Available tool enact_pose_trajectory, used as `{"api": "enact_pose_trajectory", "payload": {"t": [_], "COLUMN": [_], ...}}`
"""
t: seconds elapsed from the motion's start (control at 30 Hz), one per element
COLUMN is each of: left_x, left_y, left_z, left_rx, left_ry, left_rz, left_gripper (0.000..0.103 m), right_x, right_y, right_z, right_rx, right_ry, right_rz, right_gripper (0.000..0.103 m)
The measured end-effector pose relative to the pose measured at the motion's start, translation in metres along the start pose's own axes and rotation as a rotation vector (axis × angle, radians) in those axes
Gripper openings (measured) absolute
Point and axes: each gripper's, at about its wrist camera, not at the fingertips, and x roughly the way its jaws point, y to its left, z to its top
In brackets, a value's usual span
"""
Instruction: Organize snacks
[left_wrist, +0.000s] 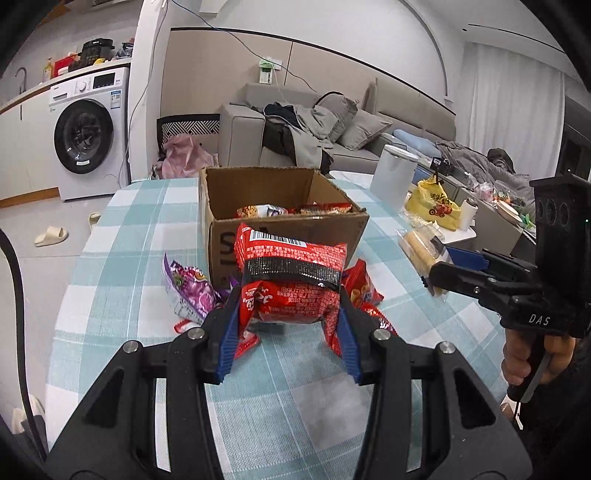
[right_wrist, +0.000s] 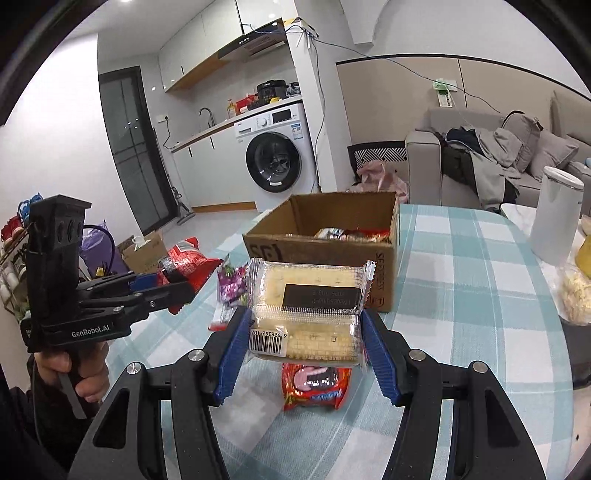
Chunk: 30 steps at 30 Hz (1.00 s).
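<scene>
Blue-padded jaws of the left gripper (left_wrist: 288, 325) fill the bottom of the left wrist view, clamped on the lower part of a red snack packet (left_wrist: 291, 280) so that its barcoded top stands free above the pads, a hold that leaves the bag hanging clear of the checked tablecloth (left_wrist: 122, 258) and ready to go over a wall. Just behind it stands the open cardboard box (left_wrist: 284, 225), already holding several packets, which looks like the collecting place for the task. Seen from the right wrist, the right gripper (right_wrist: 306, 343) is pinched on the two sides of a clear-wrapped cracker pack (right_wrist: 306, 306), gripped across its width and held flat, probably so the brittle contents are not bent. Loose snacks remain on the table: a purple packet (left_wrist: 188, 291) beside the box corner and another red packet (right_wrist: 314, 387) lying under the raised crackers. Each gripper is carried by a hand (right_wrist: 74, 373) on its handle. Both loads sit in front of the box and higher than the table, so the next move is likely a carry over the near rim and a release inside; my guess is that sorting is partly done, with a few items left
</scene>
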Motion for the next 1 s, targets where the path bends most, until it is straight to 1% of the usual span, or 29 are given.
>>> {"api": "enact_pose_trajectory", "payload": {"t": [0.27,0.53,0.73,1.0], "left_x": [-0.001,-0.002,0.008,0.026], "left_y": [0.001,0.000,0.000,0.008], "left_z": [0.024,0.044,0.055,0.072], "left_rx": [0.003,0.008,0.017,-0.002], "left_ry": [-0.042,-0.065,-0.070,-0.074], "left_rz": [0.008,0.023,0.043,0.067], "left_gripper": [0.043,0.043,0.043,0.043], "right_x": [0.001,0.008,0.017,0.028], "right_y": [0.000,-0.005,-0.009,-0.014], "right_z": [0.025,0.040,0.050,0.068], "right_rx": [0.001,0.018,0.037,0.057], "right_ry": [-0.025,-0.037,-0.036,-0.034], "right_rz": [-0.002,-0.004,0.001,-0.003], "right_gripper": [0.061,0.061,0.061,0.061]}}
